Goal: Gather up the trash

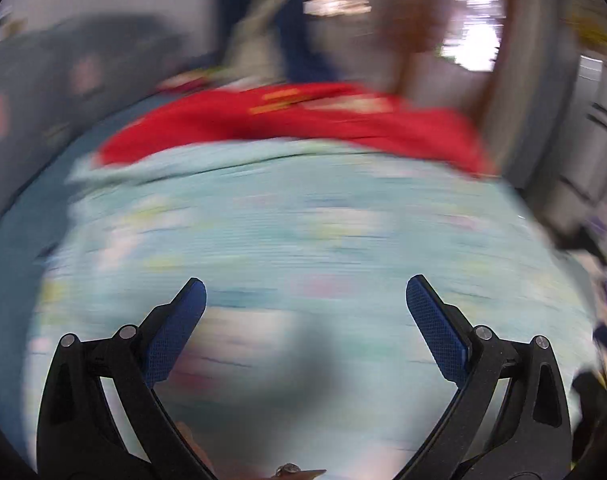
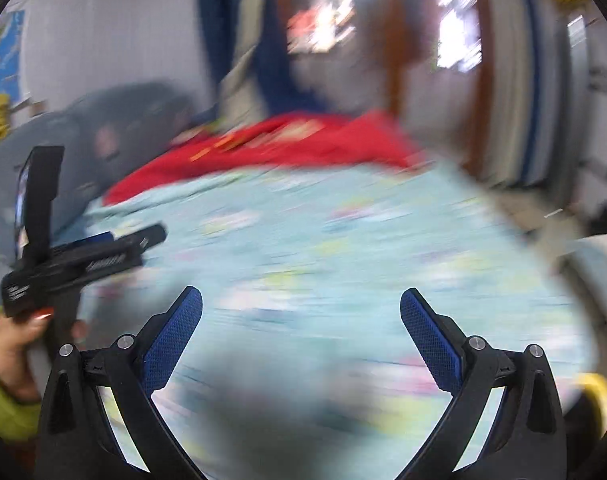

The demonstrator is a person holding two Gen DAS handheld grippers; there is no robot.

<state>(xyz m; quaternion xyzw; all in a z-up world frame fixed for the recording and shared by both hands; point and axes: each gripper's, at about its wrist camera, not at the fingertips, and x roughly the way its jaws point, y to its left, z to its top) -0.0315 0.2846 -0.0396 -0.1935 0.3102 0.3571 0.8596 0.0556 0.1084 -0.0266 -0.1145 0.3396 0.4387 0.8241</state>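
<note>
- The left gripper [image 1: 305,290] is hovering over a bed covered by a pale turquoise patterned bedsheet [image 1: 303,220]; its blue-padded fingers [image 1: 175,332] are standing wide apart with nothing between them.
- The right gripper [image 2: 301,302] is hovering over the same bedsheet [image 2: 323,240]; its fingers [image 2: 431,344] are likewise spread wide and are carrying nothing.
- Both views are showing heavy motion blur, so small items on the bedding cannot be resolved.
- No piece of trash is showing clearly in either view. The location of the task's thing therefore cannot be told from these pictures.
- A red blanket [image 1: 287,120] is lying bunched across the far end of the bed, running left to right; the right wrist view is showing it [image 2: 271,148] far and slightly left.
- In the right wrist view the left gripper [image 2: 143,238] is appearing at the near left, held by the person's hand [image 2: 15,344], pointing toward the middle of the bed.
- Judgement: the two grippers are sitting side by side at the near edge, both facing the far end, so neither is clearly nearer to any target.
- Judgement: the coming move depends on first locating trash; a steadier view is needed before choosing an arm.
</note>
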